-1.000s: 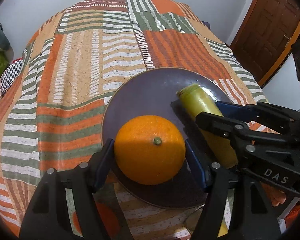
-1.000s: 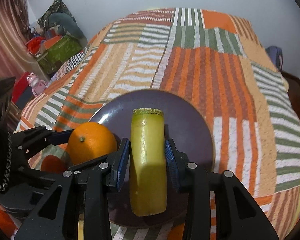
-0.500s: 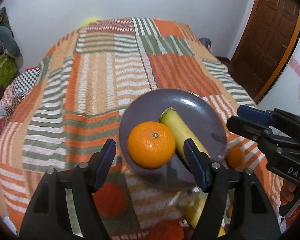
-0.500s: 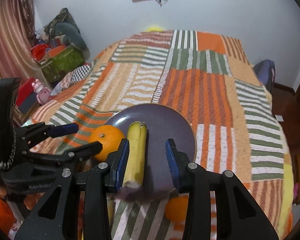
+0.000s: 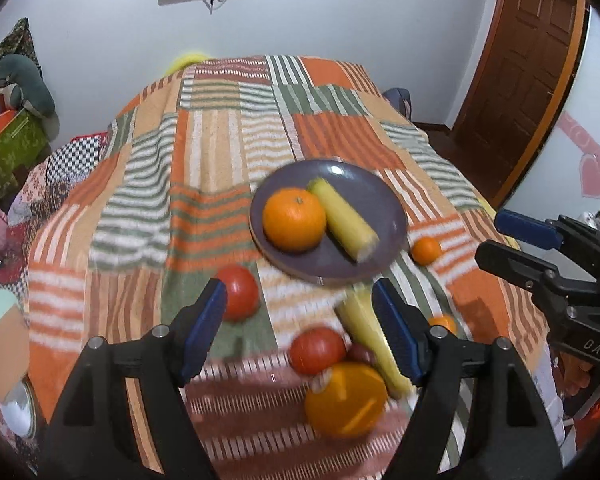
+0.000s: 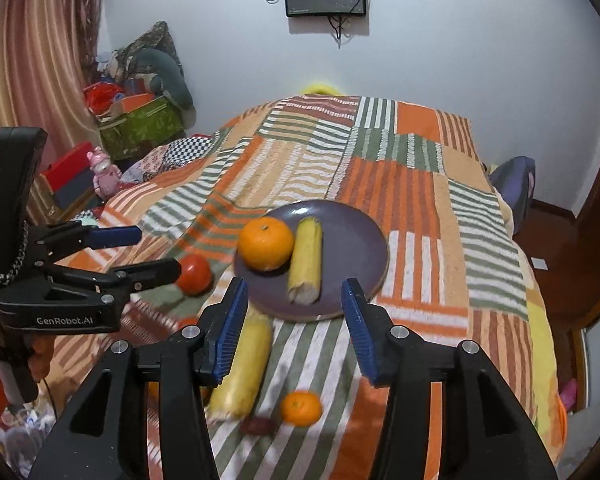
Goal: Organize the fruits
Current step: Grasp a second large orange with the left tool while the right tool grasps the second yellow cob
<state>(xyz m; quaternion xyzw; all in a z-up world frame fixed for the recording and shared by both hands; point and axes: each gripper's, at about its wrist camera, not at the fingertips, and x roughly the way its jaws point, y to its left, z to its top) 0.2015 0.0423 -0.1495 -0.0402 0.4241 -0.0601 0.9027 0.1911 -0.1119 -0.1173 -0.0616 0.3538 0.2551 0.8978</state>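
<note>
Both tongs have pulled back and up since a second ago, leaving the orange (image 5: 294, 219) and the yellow banana piece (image 5: 346, 220) side by side, touching, on the purple plate (image 5: 384, 200) on the striped bedspread (image 5: 220, 148). The left tongs (image 5: 300, 332) and right tongs (image 6: 294, 320) are spread wide, gripping nothing. Nearer on the bed lie two tomatoes (image 5: 240, 292), a second banana piece (image 5: 370, 344), a small mandarin (image 5: 426, 251) and a large orange (image 5: 346, 398), blurred by motion. A small dark fruit (image 6: 258, 426), perhaps a date, is hard to make out.
</note>
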